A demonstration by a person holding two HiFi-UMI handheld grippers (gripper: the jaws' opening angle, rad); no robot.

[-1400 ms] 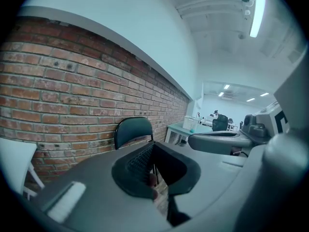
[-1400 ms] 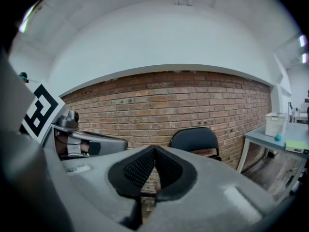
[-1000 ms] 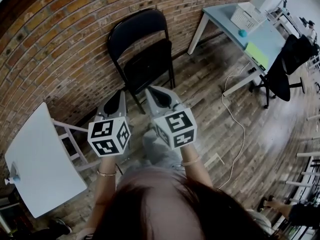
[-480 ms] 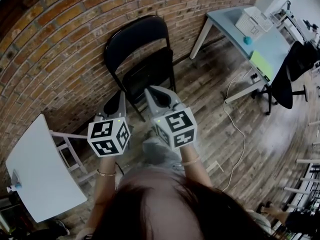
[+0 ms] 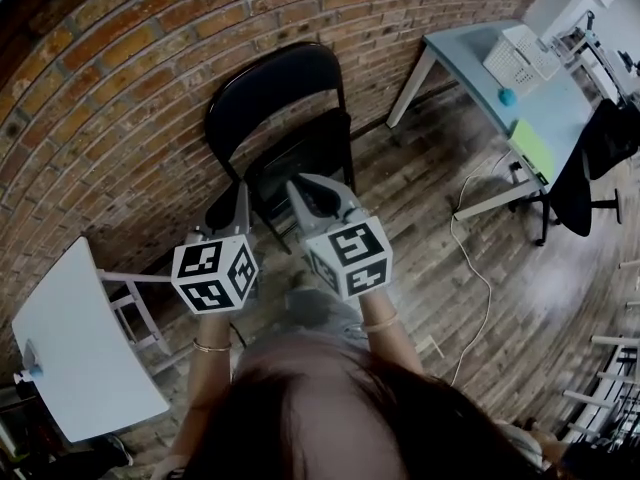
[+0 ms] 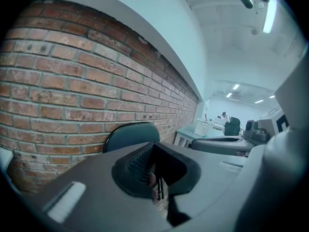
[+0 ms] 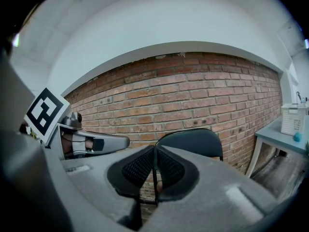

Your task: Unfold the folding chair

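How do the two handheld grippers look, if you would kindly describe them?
The left gripper and right gripper are grey mouldings with black ribbed pads, each carrying a white cube with black square markers. The person wears thin bracelets. The right jaws have just been opening, nothing between them.

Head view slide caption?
Left claw and empty, just-opening right claw face folded black metal chair by brick wall.

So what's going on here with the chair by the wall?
A person holds a gripper in each hand, both aimed at a black folding chair that leans folded against the brick wall. Neither touches it yet. The left gripper is shut and empty. The right gripper jaws have just been opening a crack, nothing between them.
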